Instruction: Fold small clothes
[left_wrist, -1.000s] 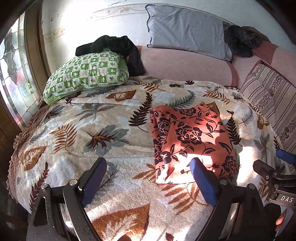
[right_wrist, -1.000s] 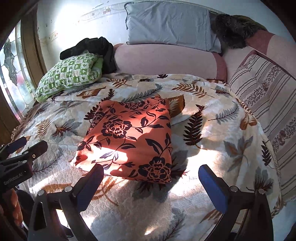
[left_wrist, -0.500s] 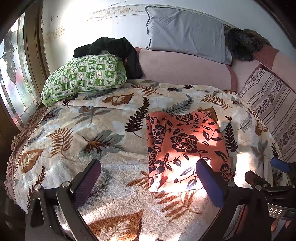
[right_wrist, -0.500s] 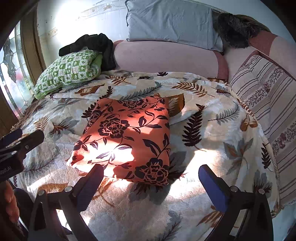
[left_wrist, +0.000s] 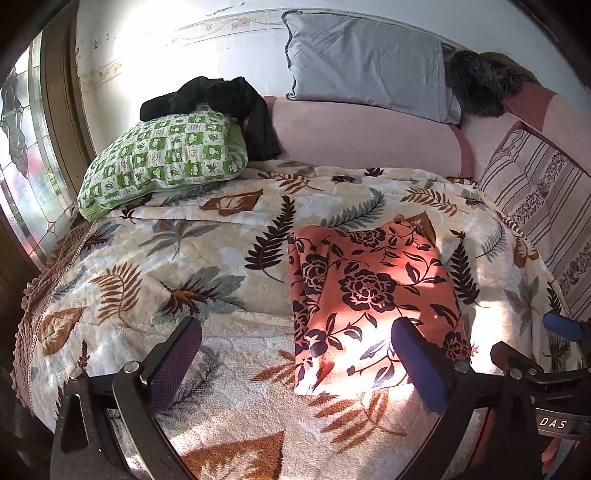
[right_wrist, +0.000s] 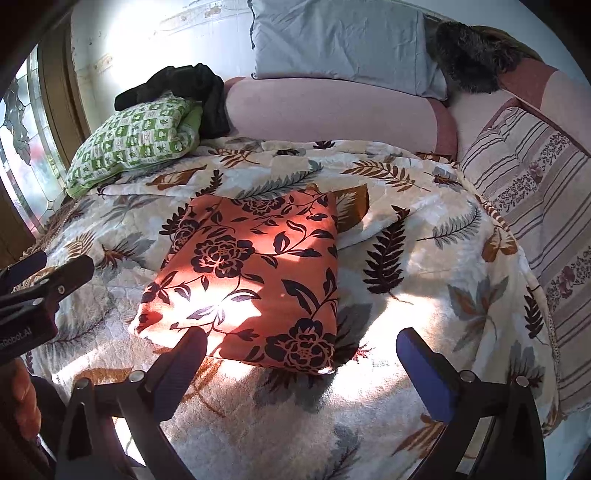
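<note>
- Left hand-held gripper (left_wrist: 295, 363): fingers spread wide, nothing between them, hanging above the near edge of the bed (left_wrist: 155, 258).
- Right hand-held gripper (right_wrist: 301, 369): same, spread and carrying nothing.
- Orange floral cloth (right_wrist: 251, 273) lies flat on the leaf-print blanket (right_wrist: 424, 295), already folded into a neat rectangle, not touched by either tool.
- Long axis runs roughly away from the grippers toward the pillows; short near edge faces both.
- From the left wrist view the cloth sits ahead and off to the right, its near right corner behind the right finger (left_wrist: 417, 365).
- From the right wrist view it sits ahead and slightly left, near edge just beyond the left finger (right_wrist: 181, 373).
- So the cloth lies between the two tools; right one looks a bit nearer to it, by my read.
- Judgement: this piece looks done. If another fold is wanted, halving along the long axis is the natural call, one tool per near corner.
- Black garment (left_wrist: 221, 99) heaped on the green pillow (left_wrist: 166, 155) at the far left, well apart; likely next, left side closer.
</note>
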